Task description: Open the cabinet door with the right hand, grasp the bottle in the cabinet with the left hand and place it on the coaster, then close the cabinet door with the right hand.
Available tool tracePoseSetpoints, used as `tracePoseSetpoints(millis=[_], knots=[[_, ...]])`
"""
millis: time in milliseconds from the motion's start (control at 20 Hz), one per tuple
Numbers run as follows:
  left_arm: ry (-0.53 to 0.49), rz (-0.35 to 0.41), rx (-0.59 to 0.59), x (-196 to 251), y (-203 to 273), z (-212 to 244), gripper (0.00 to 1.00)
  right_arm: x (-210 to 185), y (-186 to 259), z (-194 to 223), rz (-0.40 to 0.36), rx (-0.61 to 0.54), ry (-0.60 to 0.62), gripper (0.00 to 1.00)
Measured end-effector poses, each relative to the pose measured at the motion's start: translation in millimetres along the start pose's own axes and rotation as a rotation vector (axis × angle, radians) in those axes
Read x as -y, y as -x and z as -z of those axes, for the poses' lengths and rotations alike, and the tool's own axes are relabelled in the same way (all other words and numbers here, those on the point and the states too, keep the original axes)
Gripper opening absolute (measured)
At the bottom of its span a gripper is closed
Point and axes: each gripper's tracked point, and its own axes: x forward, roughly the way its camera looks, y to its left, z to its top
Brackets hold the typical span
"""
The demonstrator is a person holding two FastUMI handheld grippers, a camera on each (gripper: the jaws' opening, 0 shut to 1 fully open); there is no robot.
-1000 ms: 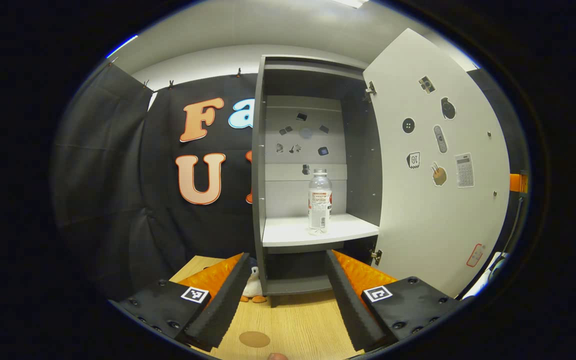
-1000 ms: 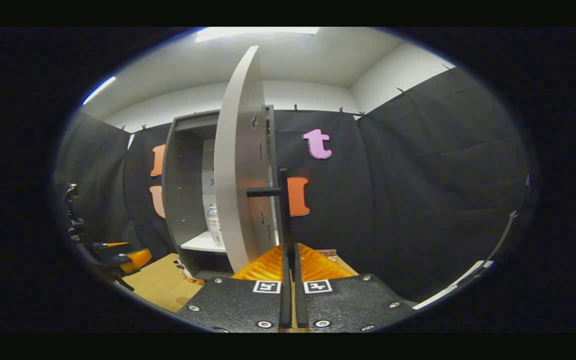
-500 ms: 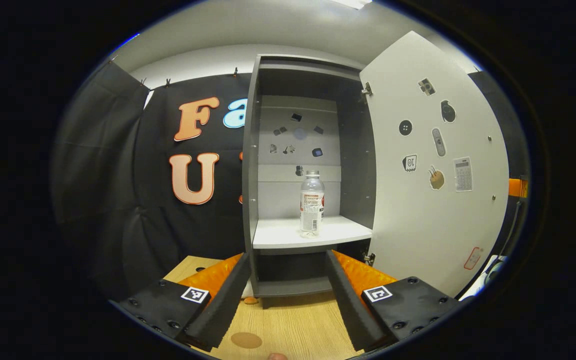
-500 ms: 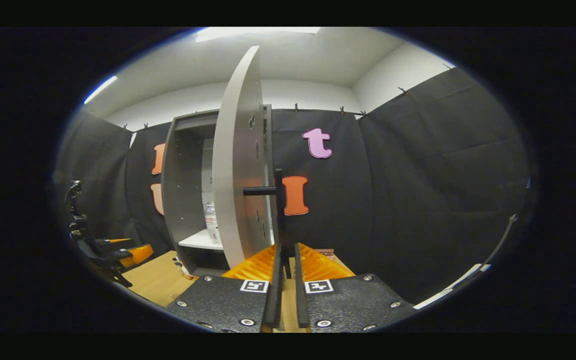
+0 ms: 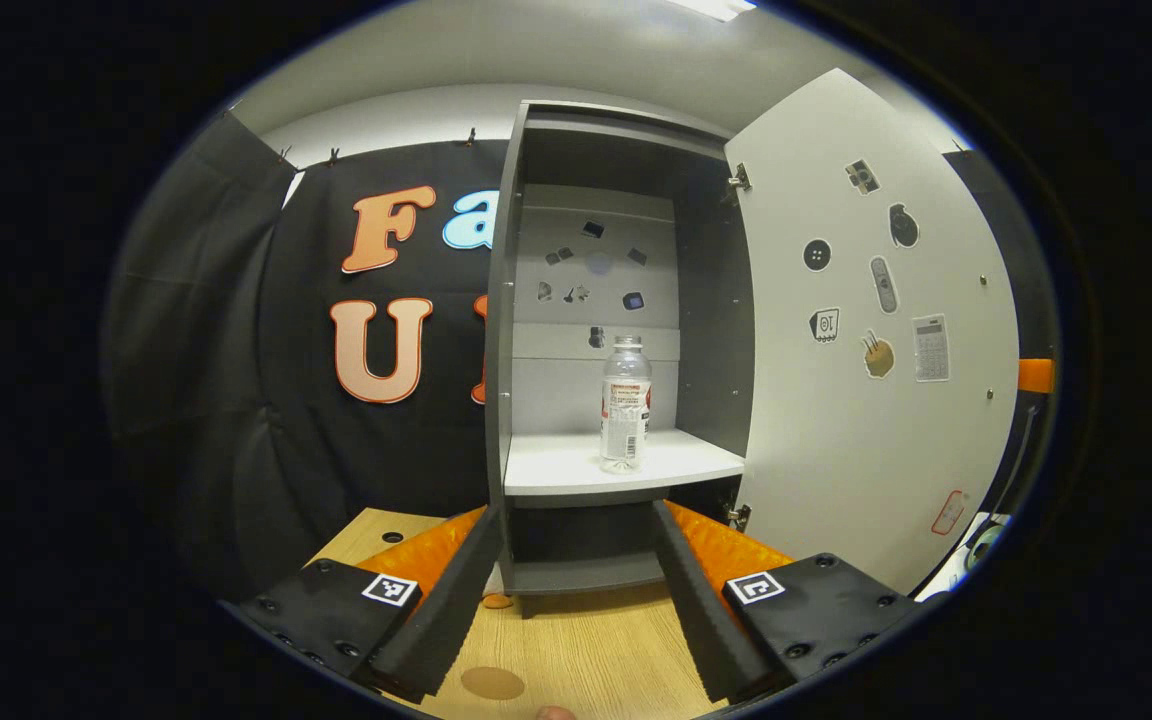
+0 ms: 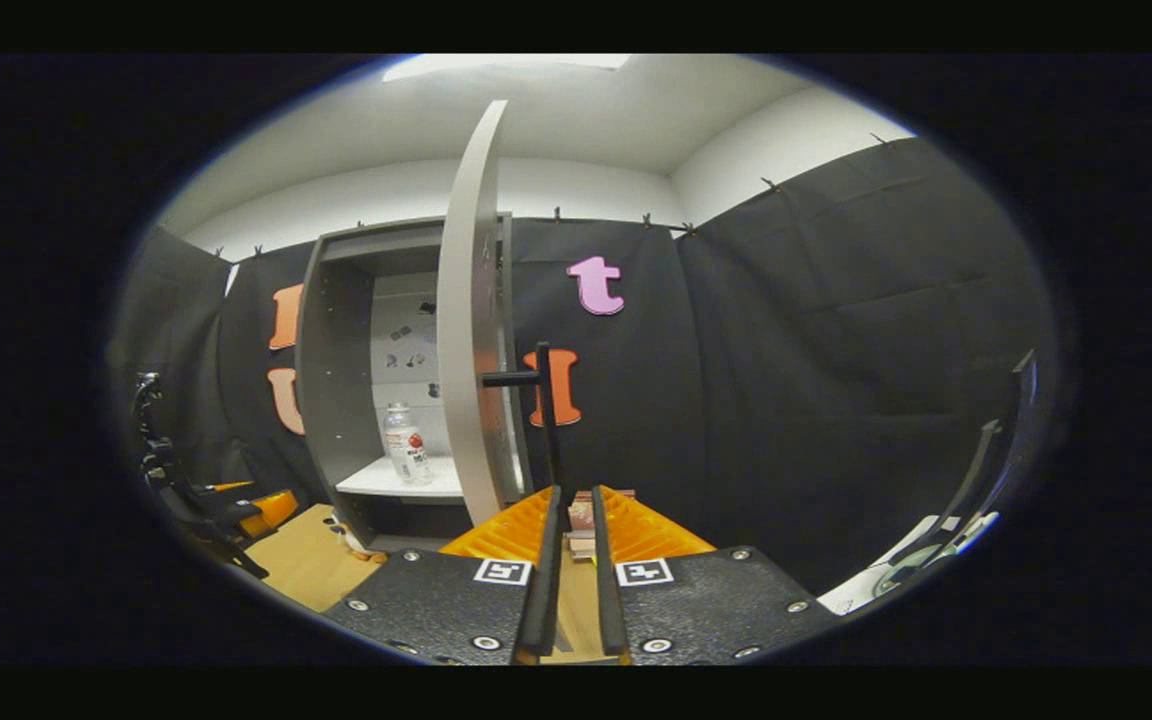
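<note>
Left gripper view. The cabinet [image 5: 596, 340] is seen from the front with its door [image 5: 866, 340] swung wide to the right on two hinges, so the opening is unobstructed across its full width. The bottle [image 5: 625, 404] is found upright on the pale shelf [image 5: 556, 470], slightly right of centre, well clear of both side walls and set a little back from the shelf's front edge. It is a clear, ribbed plastic bottle with a printed label around its middle and a clear cap. The left gripper [image 5: 568, 545] is held low in front of the cabinet base, its fingers spread wide apart with nothing between them; the gap frames the cabinet's lower compartment. The round brown coaster [image 5: 492, 683] lies flat on the light wood-grain table [image 5: 596, 650], just beside the near-left finger. Cabinet walls are matt dark grey; the door's inner face is pale and carries small stickers.

Right gripper view. The door [image 6: 471, 320] is seen nearly edge-on, with its dark T-shaped handle [image 6: 536, 400] projecting toward the camera. The right gripper [image 6: 571, 500] sits just below the handle, its fingers parted by a narrow gap; the handle's bar rises from just above the tips, and whether it is touched cannot be told. The bottle [image 6: 401, 443] is visible on the shelf, left of the door edge. The left gripper [image 6: 256, 510] appears at far left, above the table.
</note>
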Motion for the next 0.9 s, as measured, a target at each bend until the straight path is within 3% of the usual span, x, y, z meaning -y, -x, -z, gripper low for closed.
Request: tracePoseSetpoints(millis=[450, 550, 600, 700, 750, 900], knots=[[-0.006, 0.041, -0.003, -24.9, -16.1, -2.0, 0.99, -26.5, 10.1, -2.9, 0.007, 0.032, 0.025, 0.16], [-0.013, 0.042, 0.009, -32.8, -18.1, -6.3, 1.0, -40.2, 10.6, 0.7, -0.017, 0.028, 0.016, 0.23], [-0.017, 0.044, 0.013, -36.8, -18.7, -7.5, 0.94, -48.2, 10.4, 4.3, -0.035, 0.019, 0.01, 0.23], [-0.023, 0.049, 0.02, -43.9, -19.5, -9.7, 0.94, -61.7, 11.3, 8.8, -0.072, 0.003, 0.012, 0.32], [-0.027, 0.048, 0.026, -46.4, -20.5, -12.3, 0.99, -66.7, 10.3, 11.1, -0.085, -0.004, 0.015, 0.33], [-0.036, 0.042, 0.045, -57.6, -20.5, -19.8, 0.96, -84.8, 6.9, 14.8, -0.135, -0.016, 0.007, 0.39]])
